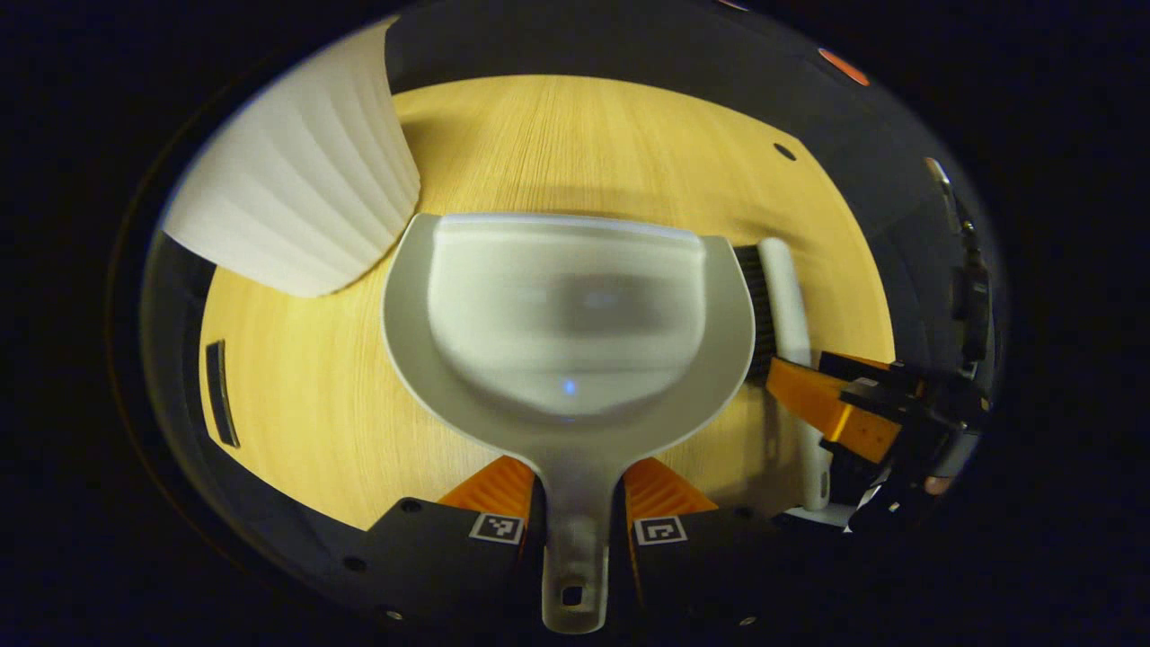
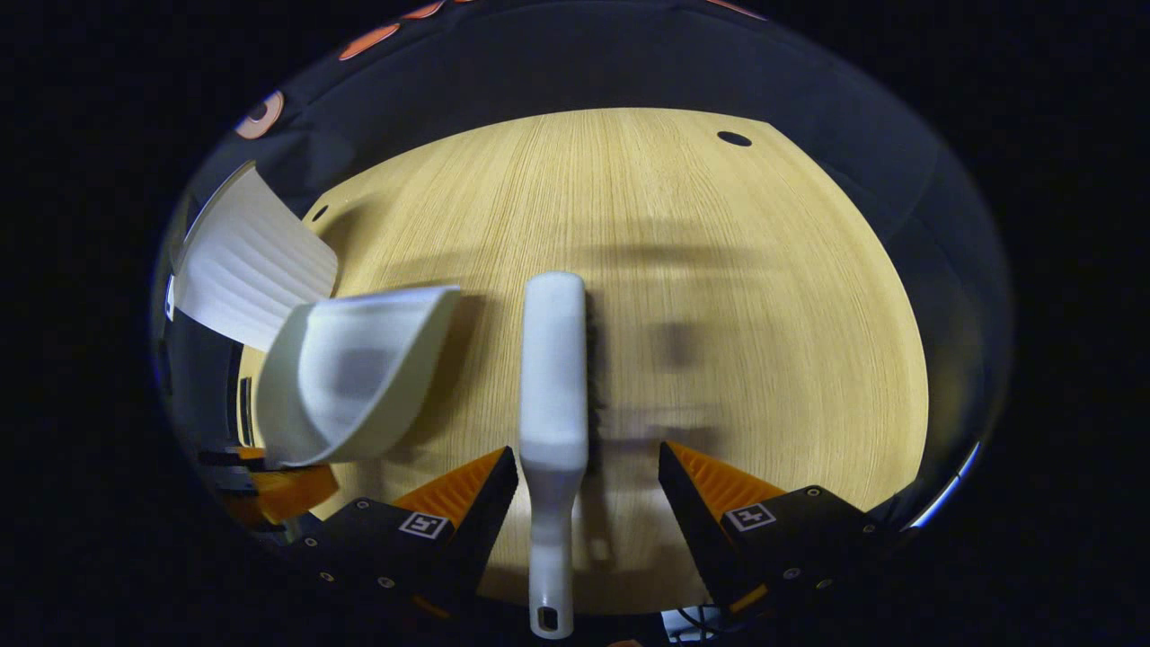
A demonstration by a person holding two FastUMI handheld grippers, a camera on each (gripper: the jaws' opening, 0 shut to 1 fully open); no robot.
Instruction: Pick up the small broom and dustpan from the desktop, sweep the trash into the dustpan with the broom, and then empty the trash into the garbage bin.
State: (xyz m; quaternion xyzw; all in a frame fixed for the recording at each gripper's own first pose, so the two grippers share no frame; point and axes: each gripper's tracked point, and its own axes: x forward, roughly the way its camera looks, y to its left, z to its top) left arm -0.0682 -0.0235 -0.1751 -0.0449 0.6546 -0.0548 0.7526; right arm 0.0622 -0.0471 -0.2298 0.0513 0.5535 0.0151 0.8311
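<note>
Dustpan (image 1: 575, 314) sits level over the middle of the desktop (image 1: 575, 135), its handle clamped between the fingers of the left gripper (image 1: 575, 490), both pressing on the neck just behind the pan. Its mouth faces the far edge, and the pan looks empty. The ribbed white bin (image 1: 296, 189) stands at the far left corner, its wall just beside the pan's left rim. Along the pan's right rim lies the broom (image 1: 780, 288), dark bristles toward the pan. In the right gripper view the broom (image 2: 554, 377) lies lengthwise, handle toward the near edge; the right gripper (image 2: 588, 481) has its fingers spread wide apart, the left finger beside the handle, the right one well clear.
</note>
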